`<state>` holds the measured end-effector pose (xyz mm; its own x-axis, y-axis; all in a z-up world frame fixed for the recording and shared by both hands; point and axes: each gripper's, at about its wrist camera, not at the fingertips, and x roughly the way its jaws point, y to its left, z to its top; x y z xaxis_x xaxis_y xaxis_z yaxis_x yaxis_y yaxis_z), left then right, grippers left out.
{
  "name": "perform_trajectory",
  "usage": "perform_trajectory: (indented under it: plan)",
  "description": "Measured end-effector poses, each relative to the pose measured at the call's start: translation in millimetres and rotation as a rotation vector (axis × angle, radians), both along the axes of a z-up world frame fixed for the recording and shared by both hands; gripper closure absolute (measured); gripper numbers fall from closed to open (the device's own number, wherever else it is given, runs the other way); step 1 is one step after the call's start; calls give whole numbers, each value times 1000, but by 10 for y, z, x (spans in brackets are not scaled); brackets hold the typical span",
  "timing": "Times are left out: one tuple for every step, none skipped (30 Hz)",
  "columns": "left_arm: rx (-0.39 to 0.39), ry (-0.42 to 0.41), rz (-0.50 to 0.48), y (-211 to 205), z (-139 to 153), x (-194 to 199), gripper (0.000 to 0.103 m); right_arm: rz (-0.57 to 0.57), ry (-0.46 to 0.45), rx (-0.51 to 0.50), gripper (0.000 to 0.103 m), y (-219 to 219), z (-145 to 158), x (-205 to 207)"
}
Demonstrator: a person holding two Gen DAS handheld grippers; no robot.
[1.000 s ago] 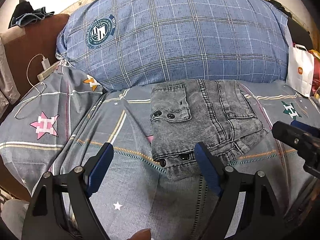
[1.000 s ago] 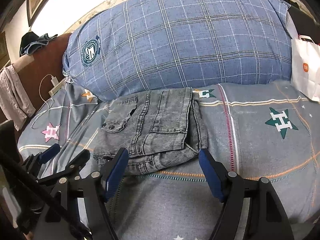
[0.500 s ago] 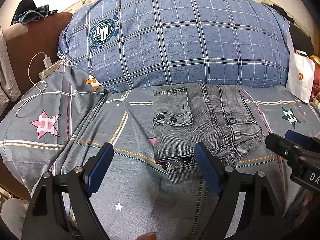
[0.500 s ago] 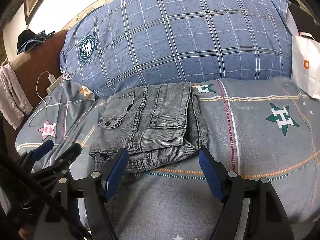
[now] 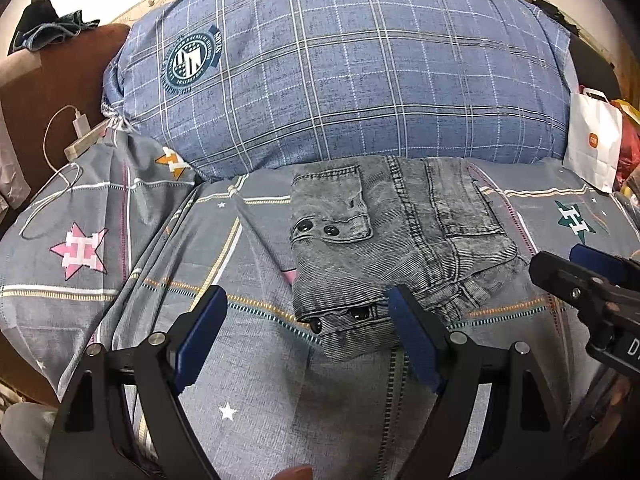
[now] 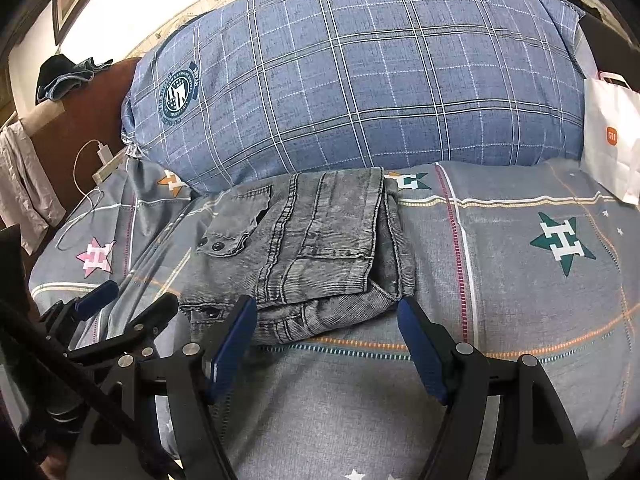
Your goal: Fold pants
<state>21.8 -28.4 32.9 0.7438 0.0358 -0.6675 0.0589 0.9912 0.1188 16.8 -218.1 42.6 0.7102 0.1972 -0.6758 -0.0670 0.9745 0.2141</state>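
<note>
Grey denim pants (image 5: 396,240) lie folded into a compact rectangle on the bed, just in front of the big pillow; a flap pocket with two snaps faces up at their left. In the right wrist view the same pants (image 6: 312,252) sit left of centre. My left gripper (image 5: 306,312) hovers open near the front edge of the fold, nothing between its blue pads. The right gripper (image 6: 326,322) is open too, just short of the fold's front right corner, and holds nothing. Each gripper shows at the edge of the other's view.
A large blue plaid pillow (image 5: 344,80) fills the back. The grey bedsheet (image 5: 100,220) bears star prints. A white paper bag (image 5: 592,144) stands at the right. A charger and white cable (image 5: 76,136) lie at the left by the brown headboard.
Both views have shifted slightly over the pants; the folded pants lie as before and both grippers stay open.
</note>
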Motion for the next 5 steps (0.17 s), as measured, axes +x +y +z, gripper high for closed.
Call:
perform_trajectory:
  plan:
    - [14,-13,0,-20,7,-13,20,-1,1,3,29,-8,-1,1]
    - [22,-21,-2,-32,10,-23,20,-1,4,4,29,-13,-8,4]
    - [22,-32,-8,-40,18,-38,20,-3,6,3,29,-13,-14,6]
    - [20,-39,-10,-42,28,-48,20,-4,7,2,29,-13,-19,7]
    - [19,-45,-12,-43,41,-53,20,-4,9,2,29,-13,-23,8]
